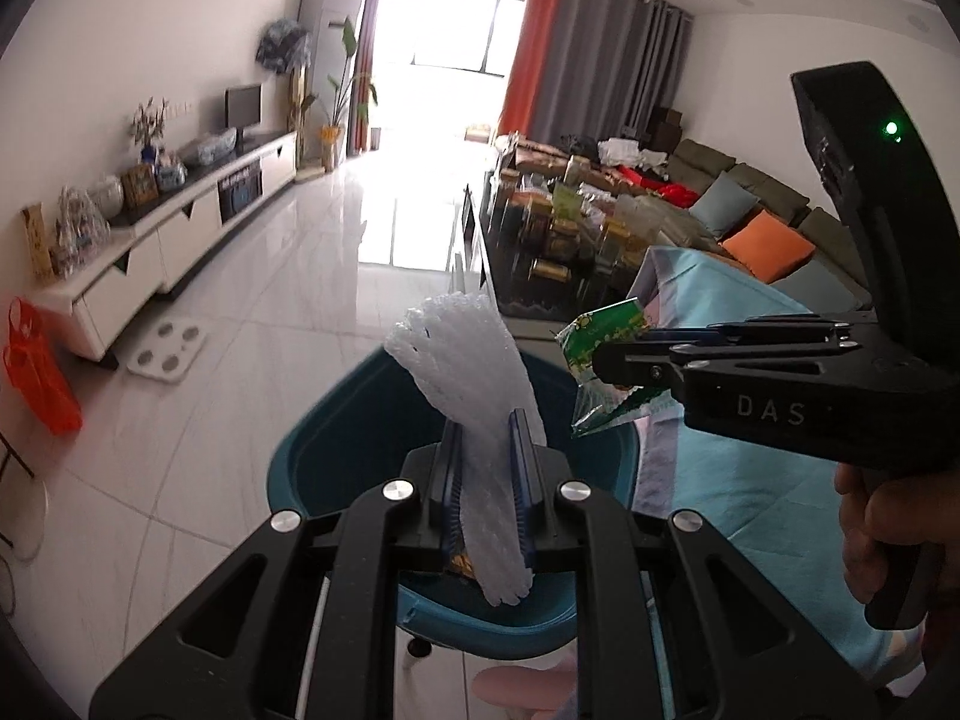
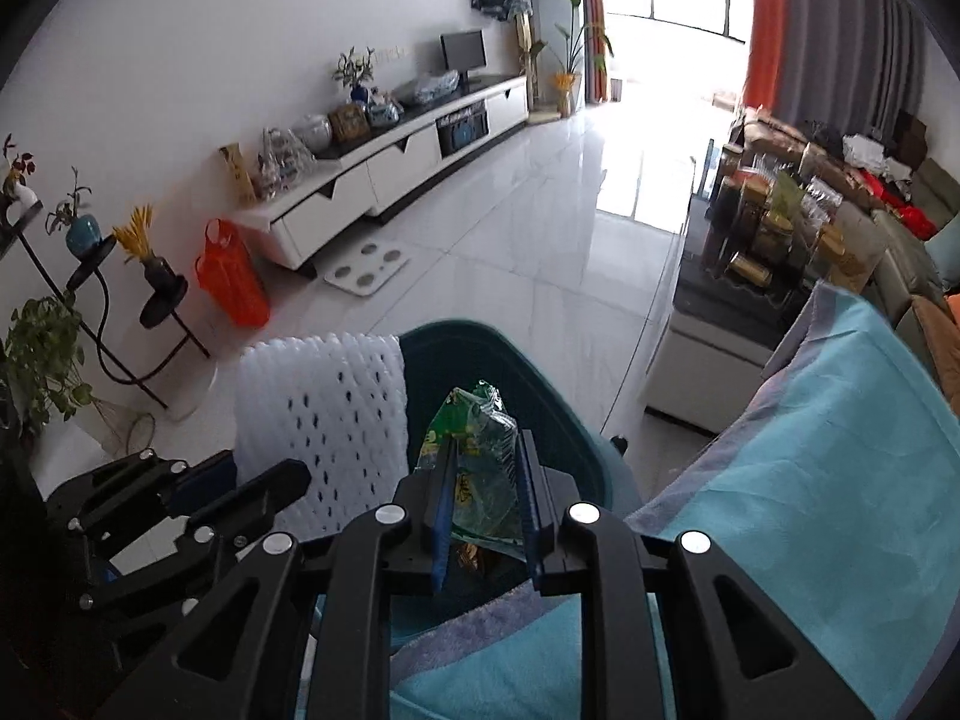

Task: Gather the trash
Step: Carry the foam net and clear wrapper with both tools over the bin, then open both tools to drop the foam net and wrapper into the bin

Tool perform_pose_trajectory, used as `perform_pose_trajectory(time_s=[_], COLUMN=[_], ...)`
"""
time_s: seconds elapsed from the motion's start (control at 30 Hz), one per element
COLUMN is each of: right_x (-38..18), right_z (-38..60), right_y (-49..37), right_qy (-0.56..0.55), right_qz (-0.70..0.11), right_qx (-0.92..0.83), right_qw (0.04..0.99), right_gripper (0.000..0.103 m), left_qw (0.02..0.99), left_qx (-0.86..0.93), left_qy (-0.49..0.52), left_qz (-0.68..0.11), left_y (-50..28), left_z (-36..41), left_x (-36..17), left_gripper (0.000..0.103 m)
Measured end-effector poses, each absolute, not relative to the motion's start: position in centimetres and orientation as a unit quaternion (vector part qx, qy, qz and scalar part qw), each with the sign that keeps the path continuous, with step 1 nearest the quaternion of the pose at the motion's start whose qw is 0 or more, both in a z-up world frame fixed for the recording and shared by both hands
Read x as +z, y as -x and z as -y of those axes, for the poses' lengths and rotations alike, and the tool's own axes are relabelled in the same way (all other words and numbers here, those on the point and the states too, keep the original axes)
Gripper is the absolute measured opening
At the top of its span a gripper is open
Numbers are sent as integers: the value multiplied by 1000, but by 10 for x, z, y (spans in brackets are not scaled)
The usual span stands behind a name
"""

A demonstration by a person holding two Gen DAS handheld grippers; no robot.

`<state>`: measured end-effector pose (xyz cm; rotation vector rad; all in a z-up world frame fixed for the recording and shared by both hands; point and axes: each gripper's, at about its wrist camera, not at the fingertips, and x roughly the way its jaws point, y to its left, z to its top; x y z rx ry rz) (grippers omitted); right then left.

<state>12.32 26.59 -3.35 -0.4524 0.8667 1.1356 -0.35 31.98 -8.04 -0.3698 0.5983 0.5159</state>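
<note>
My left gripper point(image 1: 487, 456) is shut on a white foam fruit net point(image 1: 462, 372), which sticks up out of the jaws above a teal bin point(image 1: 336, 450). My right gripper point(image 2: 483, 474) is shut on a green plastic snack wrapper point(image 2: 474, 438), held over the same teal bin point(image 2: 540, 384). In the left wrist view the right gripper point(image 1: 606, 363) comes in from the right with the green wrapper point(image 1: 600, 354) in its jaws, just right of the foam net. In the right wrist view the left gripper point(image 2: 264, 480) and the white foam net point(image 2: 324, 414) sit to the left.
A table under a light blue cloth point(image 2: 810, 450) stands right of the bin. A long white TV cabinet point(image 1: 180, 234) lines the left wall, with an orange bag point(image 1: 36, 372) and a white scale point(image 1: 168, 348) on the tiled floor. A cluttered low table point(image 1: 558, 240) and sofa lie behind.
</note>
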Motion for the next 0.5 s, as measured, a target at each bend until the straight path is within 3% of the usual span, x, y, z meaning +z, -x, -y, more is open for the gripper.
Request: perform_pose_trajectory(time_s=[0.5], right_x=[-69], right_z=[-302], right_y=[-130], right_qy=[272], right_qz=[-432], right_qx=[490], right_qw=[707], right_gripper=[24], left_qw=[884], left_qx=[249], left_qy=[203], left_qz=[-338], left_y=[-18], left_z=[-342], left_x=[-123], left_gripper=[17])
